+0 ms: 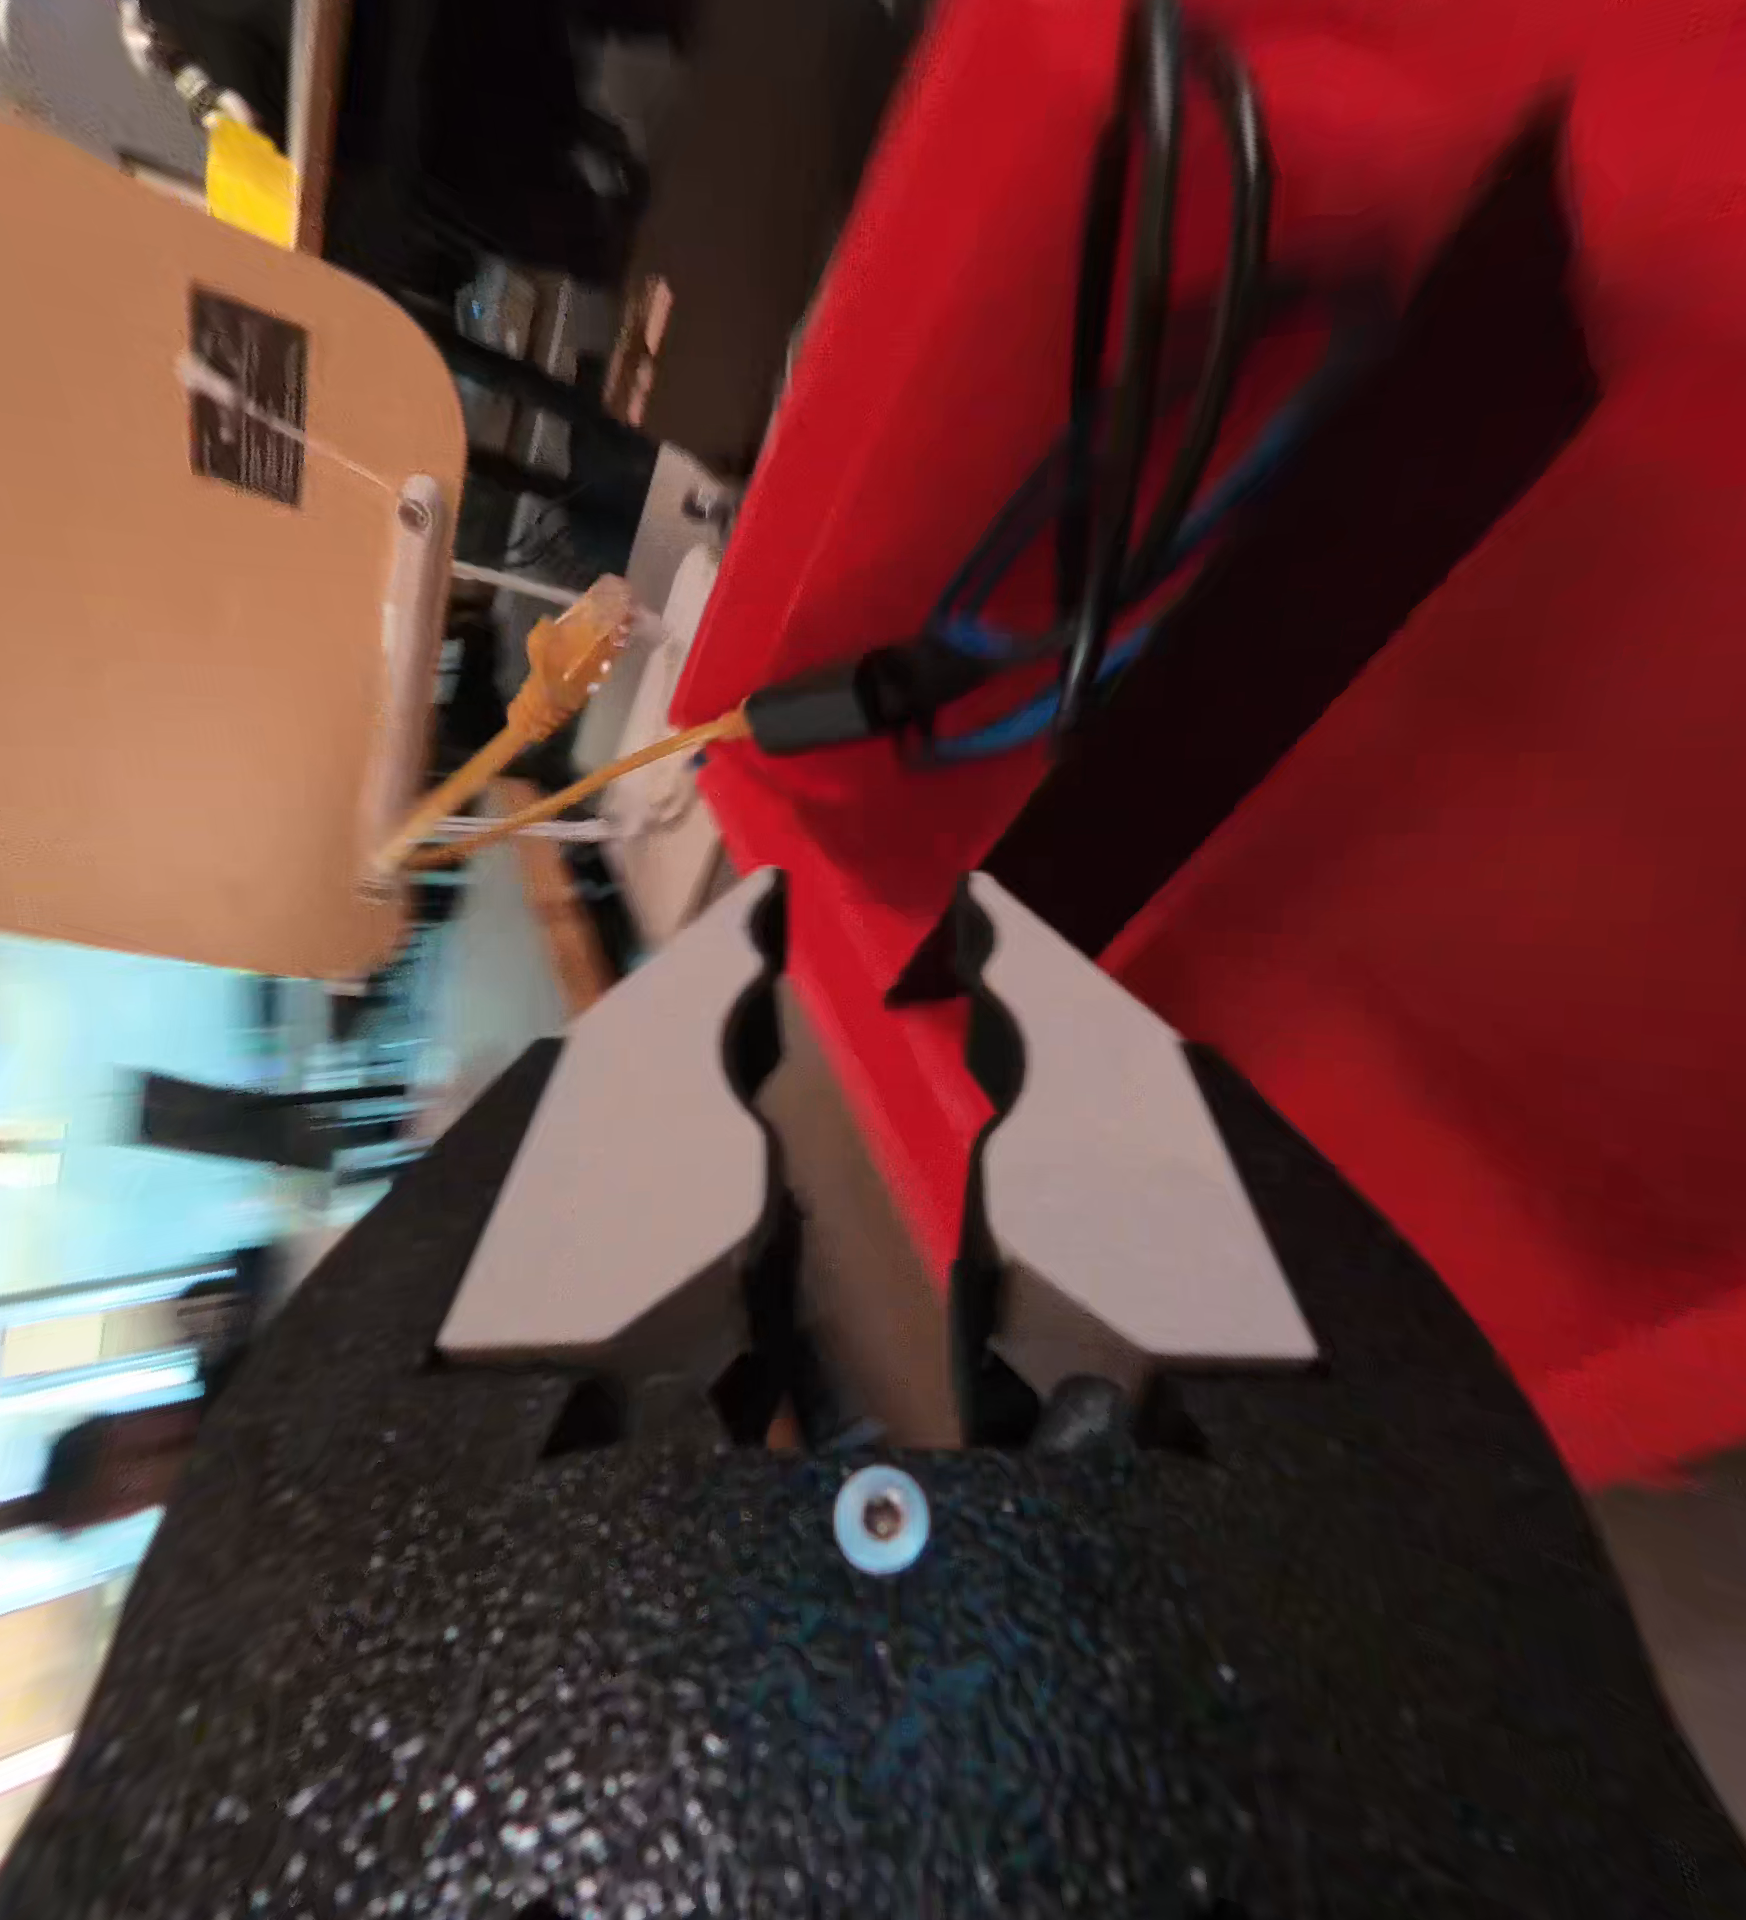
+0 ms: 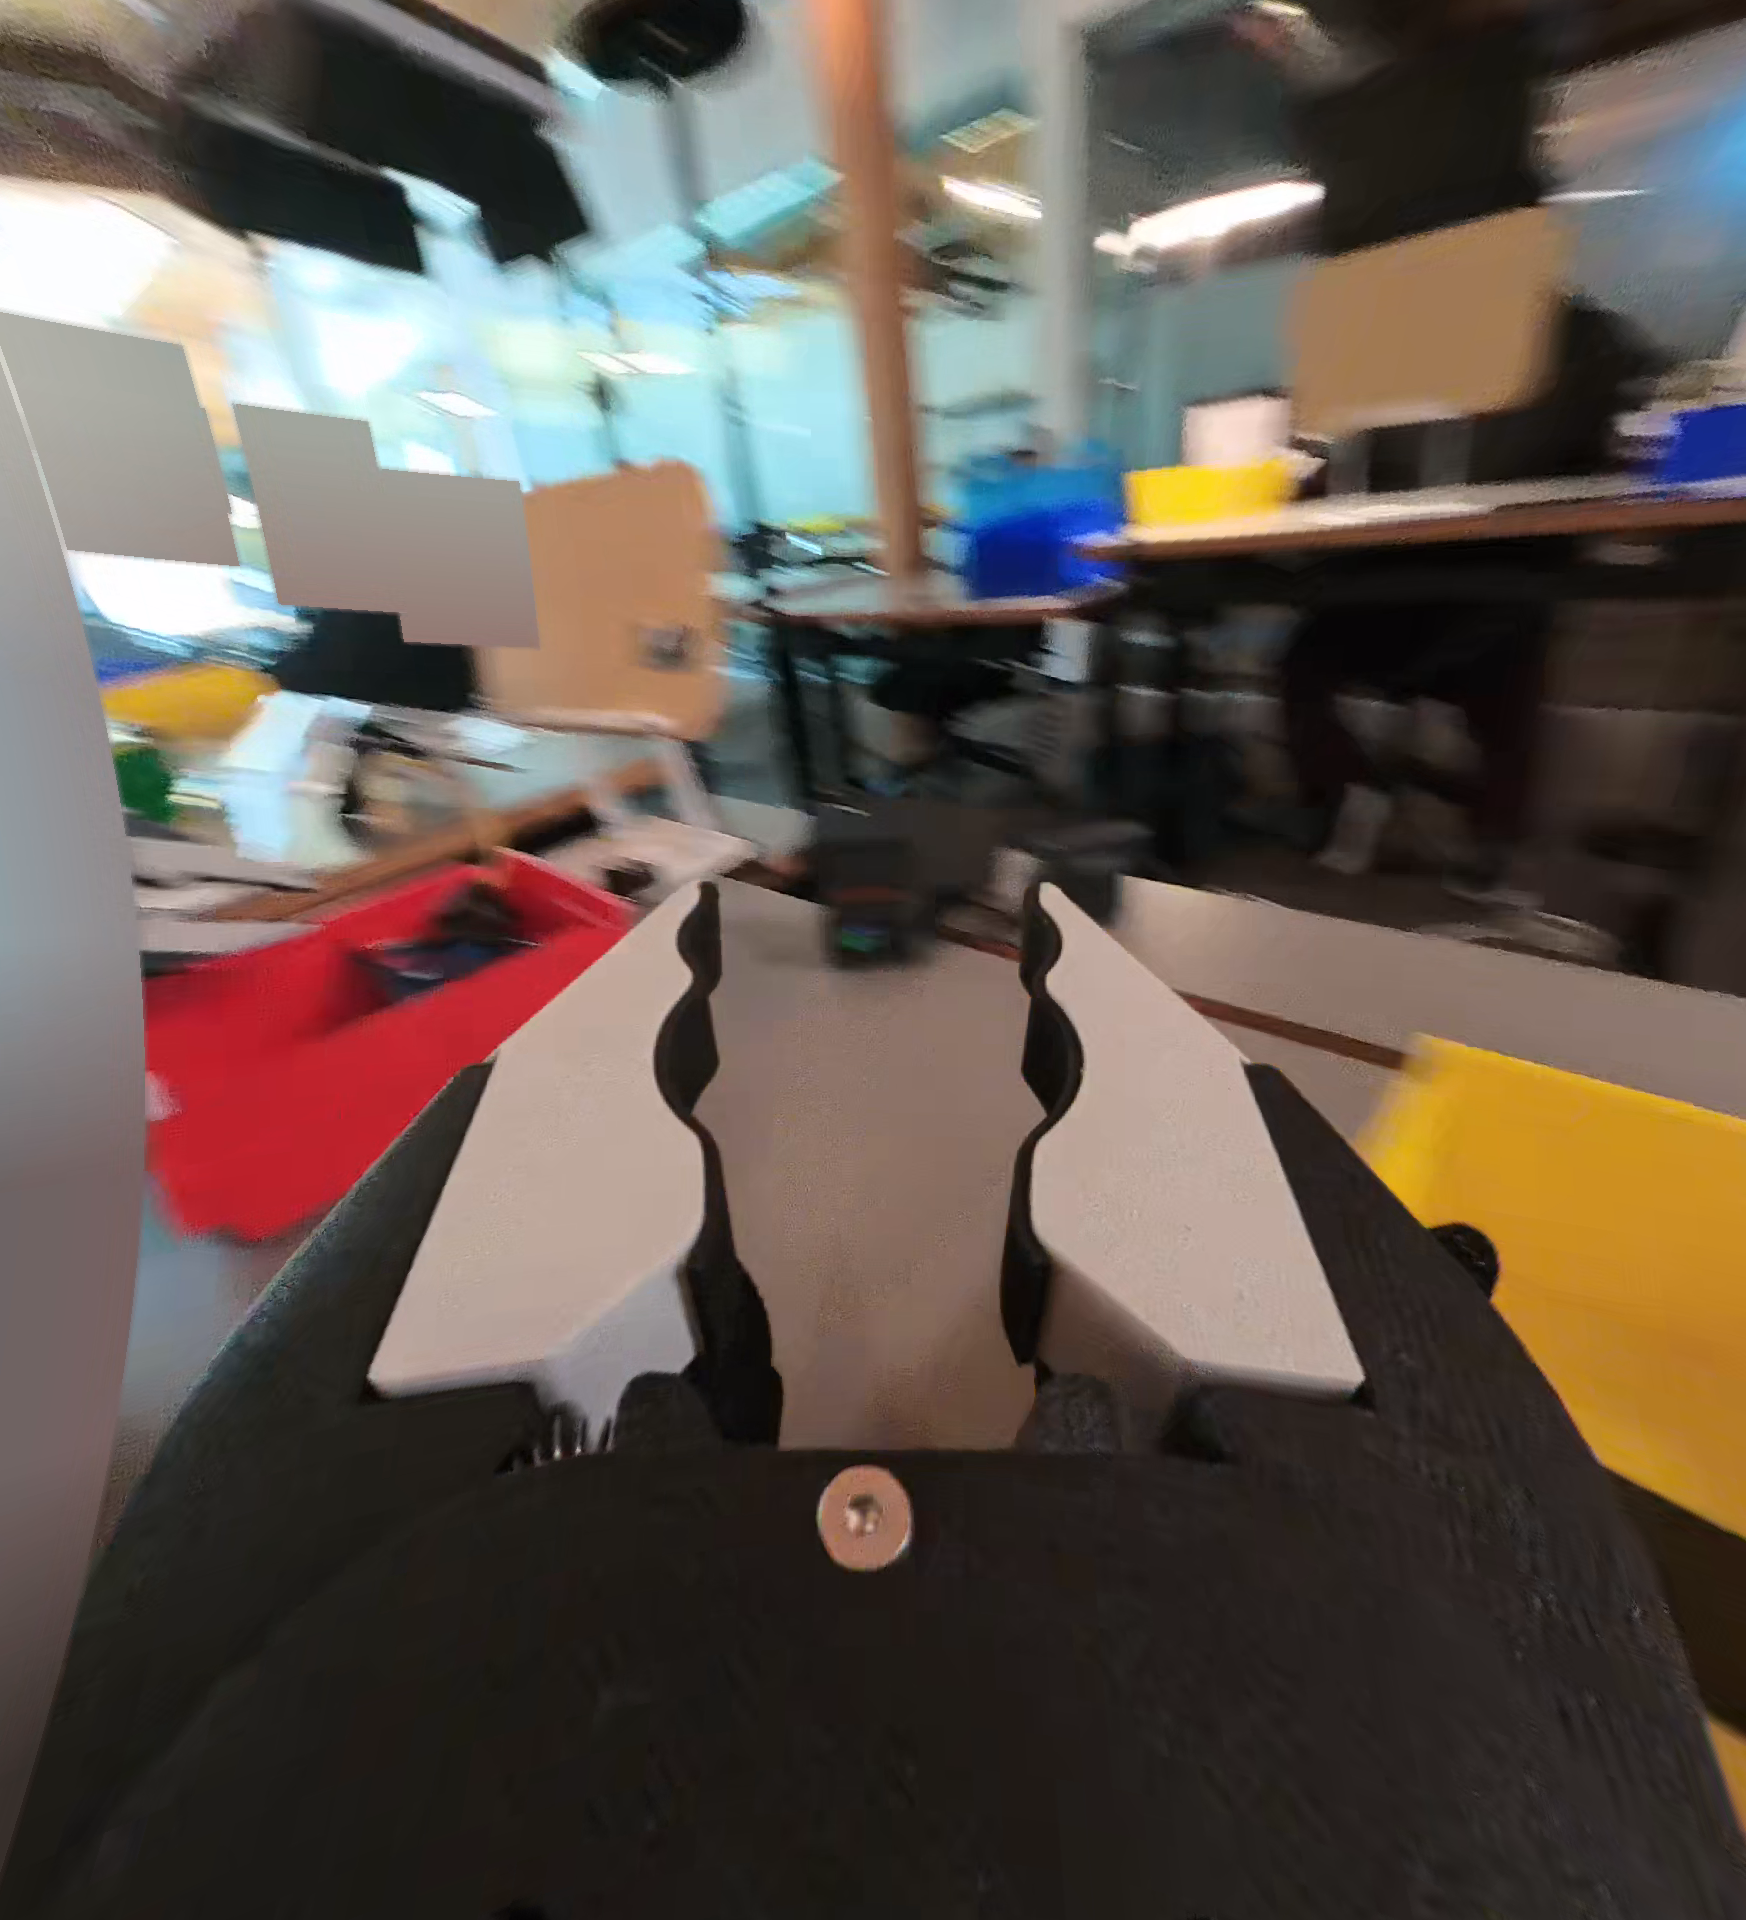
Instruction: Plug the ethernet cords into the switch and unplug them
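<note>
Ethernet cord point(image 1: 578, 665) dangles beside red bin point(image 1: 1471, 935), cardboard point(image 1: 121, 623) behind.

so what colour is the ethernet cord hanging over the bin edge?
Orange, with a clear plug; it shows best in the left wrist view, beside the red bin.

Blurred workshop — brown-topped tables point(image 2: 1471, 520), wooden post point(image 2: 874, 312), bright ceiling lights point(image 2: 1212, 208).
</note>
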`<move>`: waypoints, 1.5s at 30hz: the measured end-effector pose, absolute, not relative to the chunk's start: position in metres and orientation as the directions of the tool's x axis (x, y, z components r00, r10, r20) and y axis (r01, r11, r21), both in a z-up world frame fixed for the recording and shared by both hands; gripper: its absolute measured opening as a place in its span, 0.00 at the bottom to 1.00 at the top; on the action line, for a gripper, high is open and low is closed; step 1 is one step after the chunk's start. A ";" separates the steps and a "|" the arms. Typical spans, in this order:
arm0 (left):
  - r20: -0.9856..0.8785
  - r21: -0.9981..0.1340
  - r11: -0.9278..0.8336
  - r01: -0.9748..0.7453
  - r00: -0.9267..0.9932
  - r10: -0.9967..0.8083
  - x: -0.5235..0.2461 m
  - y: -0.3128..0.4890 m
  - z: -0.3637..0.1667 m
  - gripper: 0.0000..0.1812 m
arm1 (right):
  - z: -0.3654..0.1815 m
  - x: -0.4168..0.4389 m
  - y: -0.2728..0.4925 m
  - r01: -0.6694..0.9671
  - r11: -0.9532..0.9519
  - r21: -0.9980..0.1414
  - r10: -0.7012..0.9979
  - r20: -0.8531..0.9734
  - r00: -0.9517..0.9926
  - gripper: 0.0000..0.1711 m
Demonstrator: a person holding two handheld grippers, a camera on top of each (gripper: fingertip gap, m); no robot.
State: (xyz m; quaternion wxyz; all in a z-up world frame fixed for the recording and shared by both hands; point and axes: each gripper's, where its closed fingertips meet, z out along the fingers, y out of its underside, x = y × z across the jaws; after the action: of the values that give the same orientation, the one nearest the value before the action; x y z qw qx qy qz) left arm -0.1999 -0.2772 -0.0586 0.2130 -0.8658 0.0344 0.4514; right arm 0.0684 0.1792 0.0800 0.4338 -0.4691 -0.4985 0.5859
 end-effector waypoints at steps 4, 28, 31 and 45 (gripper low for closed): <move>-0.908 0.131 -0.895 -0.426 0.310 -0.281 -0.240 -0.256 -0.055 0.08 | 0.042 0.010 0.109 0.015 -0.270 -0.963 0.865 -0.249 -0.436 0.34; -0.927 0.345 -0.885 -0.312 0.036 -0.374 -0.296 -0.251 0.009 0.12 | -0.076 -0.038 0.110 0.070 0.107 -0.992 0.958 0.084 -0.276 0.30; -0.977 0.214 -0.937 -0.276 -0.064 -0.205 -0.274 -0.250 0.076 0.12 | -0.065 -0.037 0.112 0.021 0.115 -0.993 0.961 0.106 -0.254 0.29; -0.990 -0.106 -0.852 -0.513 0.130 0.044 -0.194 -0.055 0.128 0.12 | -0.012 0.002 0.153 -0.274 0.155 -0.949 0.988 0.155 0.020 0.27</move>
State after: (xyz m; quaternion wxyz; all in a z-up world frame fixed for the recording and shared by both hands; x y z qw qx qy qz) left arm -0.1937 -0.0555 0.1280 0.2180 -0.7195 0.1627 0.6390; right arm 0.0016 0.1534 -0.0119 0.6018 -0.3845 -0.4639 0.5242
